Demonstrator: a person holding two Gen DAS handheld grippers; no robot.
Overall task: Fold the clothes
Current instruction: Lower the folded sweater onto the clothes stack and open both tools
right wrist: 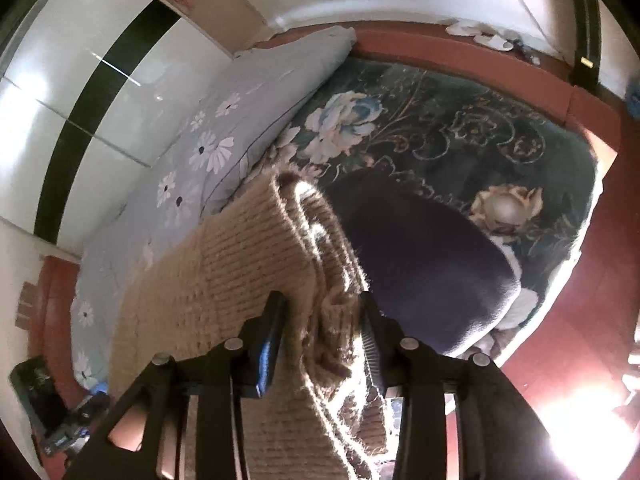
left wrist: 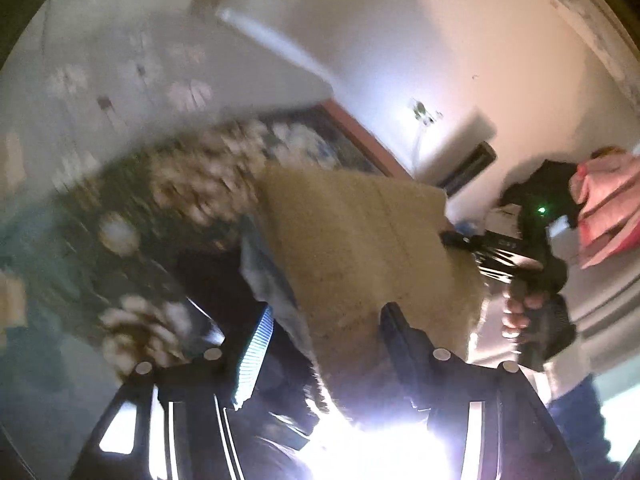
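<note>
A beige knit sweater (left wrist: 360,232) hangs stretched between my two grippers above the bed. In the blurred left wrist view its near edge passes between the fingers of my left gripper (left wrist: 326,320). The jaws stand apart, and the left blue pad (left wrist: 256,344) is clear of the fabric. My right gripper (left wrist: 450,238) holds the far corner, with a hand (left wrist: 520,312) on its handle. In the right wrist view the right gripper (right wrist: 322,312) is shut on the bunched, folded edge of the sweater (right wrist: 240,264).
Below lies a dark floral bedspread (right wrist: 460,128) with a dark purple garment (right wrist: 420,264) on it. A pale blue daisy quilt (right wrist: 224,140) lines the bed's side by a white wardrobe (right wrist: 100,92). The red-brown bed frame (right wrist: 460,46) rims it. A pink sleeve (left wrist: 608,208) is at right.
</note>
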